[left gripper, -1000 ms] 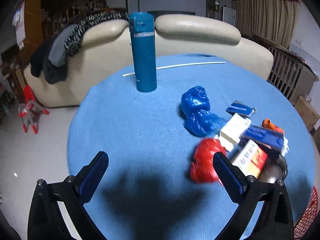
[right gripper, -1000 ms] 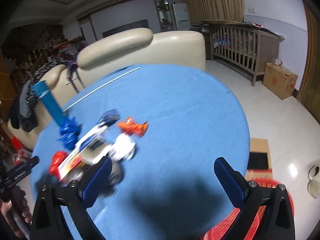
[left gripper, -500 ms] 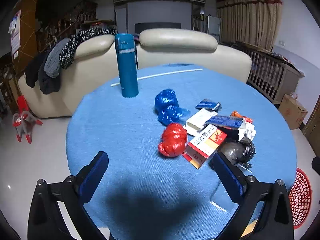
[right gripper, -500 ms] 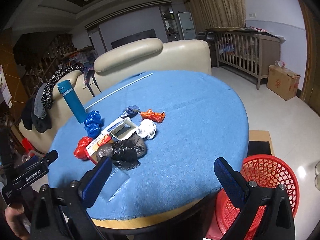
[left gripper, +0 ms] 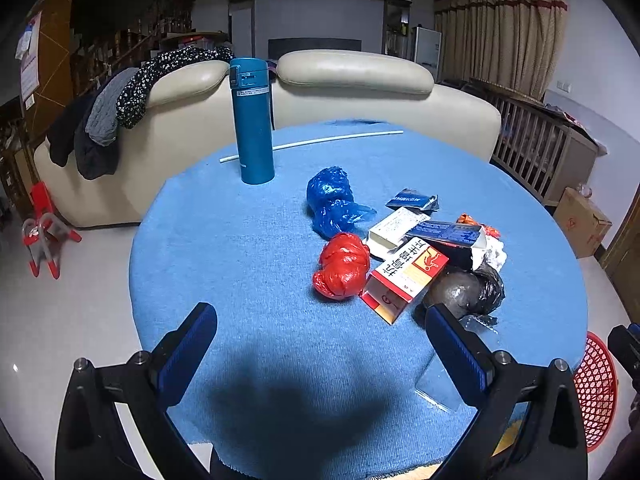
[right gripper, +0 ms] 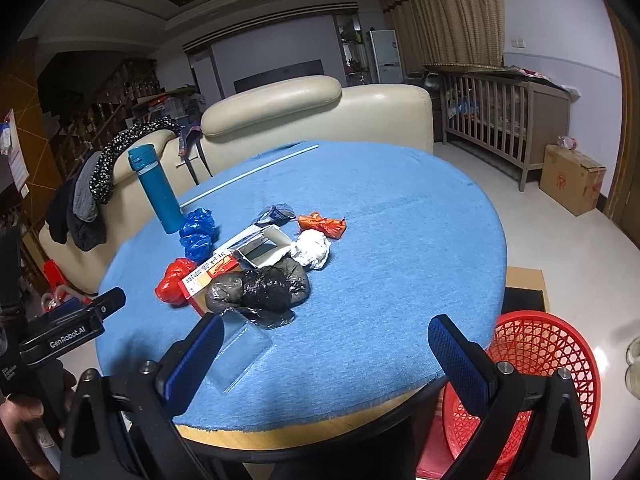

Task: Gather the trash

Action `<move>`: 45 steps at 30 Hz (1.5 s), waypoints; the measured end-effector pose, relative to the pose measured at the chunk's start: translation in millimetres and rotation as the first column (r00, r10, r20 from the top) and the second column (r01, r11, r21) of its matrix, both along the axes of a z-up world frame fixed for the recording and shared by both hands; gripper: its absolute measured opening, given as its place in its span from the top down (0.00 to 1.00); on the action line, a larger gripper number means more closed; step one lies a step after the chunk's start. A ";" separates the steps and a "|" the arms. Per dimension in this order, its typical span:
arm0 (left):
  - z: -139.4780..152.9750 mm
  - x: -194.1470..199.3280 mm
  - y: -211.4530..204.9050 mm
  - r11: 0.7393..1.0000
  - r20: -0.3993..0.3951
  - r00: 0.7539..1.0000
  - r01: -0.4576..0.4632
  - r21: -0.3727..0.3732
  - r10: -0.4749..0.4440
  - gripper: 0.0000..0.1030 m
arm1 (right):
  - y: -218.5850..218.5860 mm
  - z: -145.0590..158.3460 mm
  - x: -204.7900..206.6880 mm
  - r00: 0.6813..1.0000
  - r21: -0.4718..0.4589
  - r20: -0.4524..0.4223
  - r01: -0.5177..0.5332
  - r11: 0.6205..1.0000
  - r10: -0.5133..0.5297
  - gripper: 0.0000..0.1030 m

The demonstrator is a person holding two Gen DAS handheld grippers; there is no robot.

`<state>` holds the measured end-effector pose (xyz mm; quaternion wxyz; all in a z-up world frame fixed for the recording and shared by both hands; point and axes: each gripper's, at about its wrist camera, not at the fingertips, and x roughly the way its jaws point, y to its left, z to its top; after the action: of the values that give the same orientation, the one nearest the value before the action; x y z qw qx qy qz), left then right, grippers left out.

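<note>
1. left wrist view: left gripper (left gripper: 320, 344) is wide open and empty above the table (left gripper: 240, 240).
2. right gripper (right gripper: 320, 354) is likewise spread and empty.
3. trash pile (right gripper: 256, 264) lies mid-table; red basket (right gripper: 540, 360) stands beside the table.

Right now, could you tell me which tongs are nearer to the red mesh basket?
Right. The right tongs hover at the table edge just above the red mesh basket; the left tongs sit farther along the rim, basket off to their right.
</note>
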<state>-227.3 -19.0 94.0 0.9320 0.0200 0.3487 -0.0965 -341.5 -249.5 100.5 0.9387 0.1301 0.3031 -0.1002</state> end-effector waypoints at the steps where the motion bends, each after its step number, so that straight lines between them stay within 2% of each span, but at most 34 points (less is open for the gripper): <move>1: 0.2 -0.1 -0.1 1.000 -0.001 1.000 0.001 0.001 -0.001 0.00 | 0.7 -0.2 -0.1 1.000 0.000 0.000 -0.001 1.000 0.001 0.00; 45: 3.0 -1.0 0.3 1.000 -0.002 1.000 0.004 0.007 -0.004 0.00 | 11.9 -3.5 0.7 1.000 -0.011 0.006 -0.020 1.000 0.020 0.00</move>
<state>-228.4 -18.7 97.0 0.9313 0.0238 0.3502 -0.0972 -340.8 -237.6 97.0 0.9413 0.1222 0.3010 -0.0920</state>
